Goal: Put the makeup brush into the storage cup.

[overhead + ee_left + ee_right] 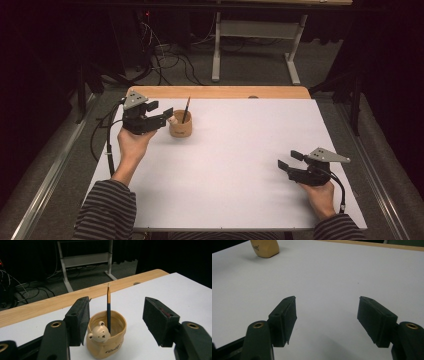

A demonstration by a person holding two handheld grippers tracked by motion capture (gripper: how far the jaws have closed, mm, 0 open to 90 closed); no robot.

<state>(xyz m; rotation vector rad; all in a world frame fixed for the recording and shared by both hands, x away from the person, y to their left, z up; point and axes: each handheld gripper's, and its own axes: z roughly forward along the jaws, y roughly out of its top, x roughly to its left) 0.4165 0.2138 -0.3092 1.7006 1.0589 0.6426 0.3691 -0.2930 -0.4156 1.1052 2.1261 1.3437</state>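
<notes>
Left gripper view: bear cup (pixel 106 340) between spread fingers (pixel 77 320), untouched.

Tan pen cup (pixel 180 126) w/ small bear head on its front rim is seen standing upright on the white sheet, near the far left corner. Its soft, bag-like wall is shown sagging a bit at the rim, w/ small dark lettering low on the side. A dark pencil (pixel 186 110) w/ gold band is being held inside, leaning slightly, tip up.
</notes>
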